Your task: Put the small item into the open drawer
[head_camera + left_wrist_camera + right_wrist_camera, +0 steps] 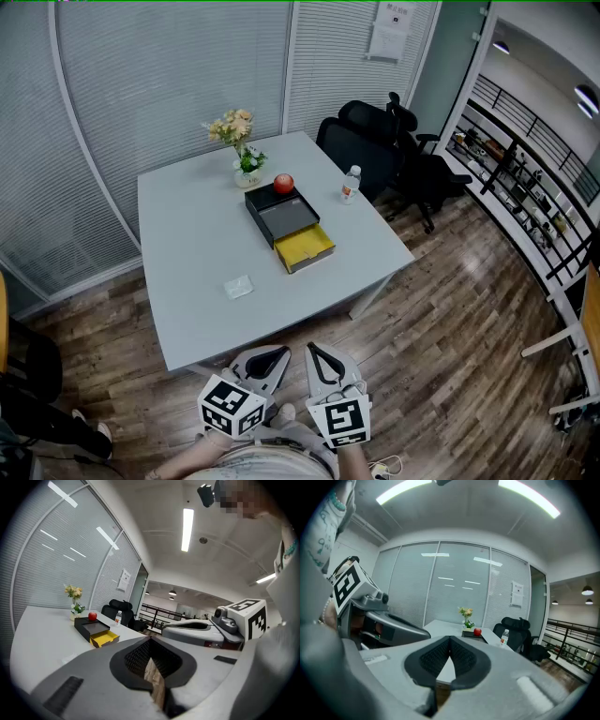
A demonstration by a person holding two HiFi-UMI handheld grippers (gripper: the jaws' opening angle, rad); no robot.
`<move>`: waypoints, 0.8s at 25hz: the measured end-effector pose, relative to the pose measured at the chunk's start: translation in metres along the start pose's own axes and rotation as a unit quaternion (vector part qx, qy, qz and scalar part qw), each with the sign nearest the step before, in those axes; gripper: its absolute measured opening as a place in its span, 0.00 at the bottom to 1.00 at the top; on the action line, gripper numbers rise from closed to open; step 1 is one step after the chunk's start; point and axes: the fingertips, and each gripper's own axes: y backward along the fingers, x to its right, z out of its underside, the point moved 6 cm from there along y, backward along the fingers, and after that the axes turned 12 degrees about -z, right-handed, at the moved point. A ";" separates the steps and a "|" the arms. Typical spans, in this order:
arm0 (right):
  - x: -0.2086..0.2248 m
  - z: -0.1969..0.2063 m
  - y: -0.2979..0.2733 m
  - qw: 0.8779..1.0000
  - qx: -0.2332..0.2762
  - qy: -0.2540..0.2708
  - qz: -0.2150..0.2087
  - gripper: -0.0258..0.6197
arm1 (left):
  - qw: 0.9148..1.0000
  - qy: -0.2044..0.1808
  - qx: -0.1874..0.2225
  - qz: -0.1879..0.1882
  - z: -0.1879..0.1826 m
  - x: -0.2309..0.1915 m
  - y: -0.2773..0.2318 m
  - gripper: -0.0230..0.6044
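The small item, a pale flat packet, lies on the grey table near its front. Behind it to the right stands a black drawer box with its yellow drawer pulled open; the yellow drawer also shows in the left gripper view. Both grippers hang side by side below the table's front edge, well short of the packet. My left gripper is shut with nothing in it. My right gripper is shut and empty as well.
A red apple rests on top of the black box, with a vase of flowers behind it and a water bottle to the right. Black office chairs stand beyond the table's far right corner. Wood floor surrounds the table.
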 end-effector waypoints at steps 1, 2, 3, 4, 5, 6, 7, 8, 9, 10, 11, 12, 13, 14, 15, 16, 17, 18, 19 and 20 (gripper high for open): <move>0.002 -0.001 0.000 1.000 0.005 0.001 0.001 0.04 | 1.000 0.000 0.001 0.000 -0.001 0.001 -0.001 0.03; 0.004 -0.002 0.001 1.000 0.009 0.001 0.001 0.04 | 1.000 0.001 0.002 0.000 -0.002 0.002 -0.002 0.03; 0.005 -0.002 0.001 1.000 0.011 0.002 0.001 0.04 | 1.000 0.000 0.003 0.000 -0.003 0.003 -0.004 0.03; 0.007 -0.001 0.000 1.000 0.010 0.003 0.001 0.04 | 1.000 0.000 0.003 0.000 -0.003 0.004 -0.006 0.03; 0.010 0.000 0.000 1.000 0.008 0.003 0.001 0.04 | 1.000 0.001 0.002 0.001 -0.003 0.004 -0.008 0.03; 0.012 0.002 0.000 1.000 0.006 0.002 0.000 0.04 | 1.000 0.002 0.002 0.000 -0.003 0.005 -0.011 0.03; 0.014 0.004 -0.001 1.000 0.006 0.001 -0.001 0.04 | 1.000 0.003 0.001 0.000 -0.003 0.005 -0.014 0.03; 0.017 0.005 -0.001 1.000 0.007 0.001 -0.002 0.04 | 1.000 0.003 0.001 -0.002 -0.003 0.006 -0.016 0.03; 0.019 0.005 0.000 1.000 0.010 0.002 -0.003 0.04 | 1.000 0.004 0.001 -0.003 -0.003 0.007 -0.018 0.03; 0.022 0.005 0.001 1.000 0.013 0.003 -0.005 0.04 | 1.000 0.004 0.002 -0.004 -0.004 0.009 -0.020 0.03; 0.025 0.005 0.002 1.000 0.015 0.004 -0.006 0.04 | 1.000 0.004 0.004 -0.006 -0.006 0.011 -0.021 0.03; 0.028 0.004 0.004 1.000 0.017 0.006 -0.008 0.04 | 1.000 0.004 0.007 -0.007 -0.007 0.013 -0.023 0.03; 0.031 0.003 0.004 1.000 0.019 0.008 -0.010 0.04 | 1.000 0.003 0.009 -0.009 -0.008 0.015 -0.025 0.03; 0.033 0.003 0.004 1.000 0.021 0.010 -0.012 0.04 | 1.000 0.003 0.011 -0.011 -0.009 0.016 -0.027 0.03; 0.035 0.002 0.004 1.000 0.022 0.011 -0.015 0.04 | 1.000 0.002 0.013 -0.014 -0.010 0.016 -0.028 0.03; 0.036 0.002 0.005 1.000 0.023 0.013 -0.017 0.04 | 1.000 0.003 0.014 -0.017 -0.009 0.017 -0.029 0.03; 0.037 0.001 0.006 0.999 0.023 0.015 -0.020 0.04 | 1.000 0.003 0.016 -0.020 -0.008 0.017 -0.029 0.03; 0.038 0.000 0.007 0.999 0.023 0.016 -0.022 0.04 | 1.000 0.002 0.017 -0.024 -0.007 0.017 -0.029 0.03; 0.038 -0.001 0.008 0.999 0.023 0.017 -0.024 0.04 | 0.999 0.001 0.017 -0.028 -0.006 0.017 -0.029 0.03; 0.039 -0.002 0.009 0.999 0.023 0.016 -0.027 0.04 | 0.999 0.001 0.016 -0.033 -0.004 0.016 -0.029 0.03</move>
